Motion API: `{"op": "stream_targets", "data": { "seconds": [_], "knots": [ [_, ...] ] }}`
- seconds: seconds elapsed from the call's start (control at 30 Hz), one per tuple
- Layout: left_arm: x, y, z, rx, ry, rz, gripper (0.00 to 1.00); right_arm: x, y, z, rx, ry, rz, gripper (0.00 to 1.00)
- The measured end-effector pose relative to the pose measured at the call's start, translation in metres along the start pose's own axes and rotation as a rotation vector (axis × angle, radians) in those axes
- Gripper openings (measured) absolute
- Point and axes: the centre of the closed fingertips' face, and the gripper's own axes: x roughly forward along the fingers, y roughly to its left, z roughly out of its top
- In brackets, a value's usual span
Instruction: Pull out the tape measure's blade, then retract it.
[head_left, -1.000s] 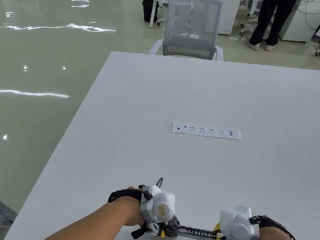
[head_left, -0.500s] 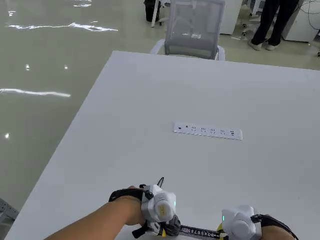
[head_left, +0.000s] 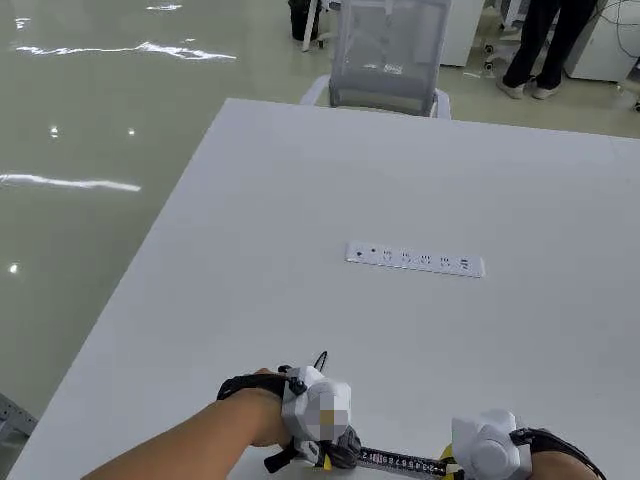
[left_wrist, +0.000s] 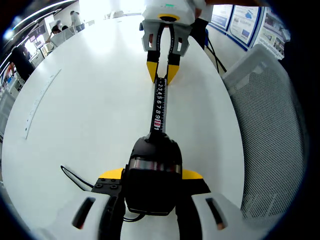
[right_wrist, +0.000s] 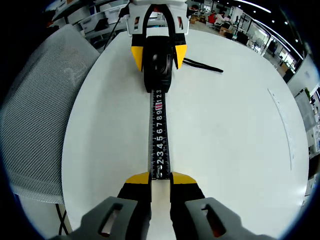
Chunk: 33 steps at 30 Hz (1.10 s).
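Squeezed the black tape measure (left_wrist: 153, 162) between the two yellow tips of the left claw (left_wrist: 152, 176), close to the near edge of the white tabletop (head_left: 300, 250). Saw a thin black cord (left_wrist: 75, 176) lying on the tabletop just beside that claw. Pinched the end of the blade (right_wrist: 159, 135) in the right claw (right_wrist: 161, 179), with the yellow tips pressed onto it from both sides. Held the blade pulled out straight between the two claws, numbers facing up, with a red mark near the black case. Could not tell if the blade touched the tabletop. Pointed the two claws right at each other, one at each end of the blade. Saw a grey mesh chair back (left_wrist: 270, 125) close by, just past the side of the tabletop. Farther off, saw a long white power strip (head_left: 415, 261) lying flat near the middle of the tabletop, well apart from the claws. Past the far edge, saw an office chair (head_left: 388, 50) with a grey mesh back, standing near the tabletop. Behind that, saw a shiny pale green floor (head_left: 90, 120) and the dark legs of a person (head_left: 540, 40) standing
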Motion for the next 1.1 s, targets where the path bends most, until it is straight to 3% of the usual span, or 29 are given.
{"op": "stream_targets", "data": {
  "seconds": [1.1],
  "knots": [
    [-0.001, -0.001, 0.000, -0.003, -0.009, 0.000, 0.35, -0.007, 0.000, -0.016, 0.010, 0.007, 0.002, 0.12]
  ]
}}
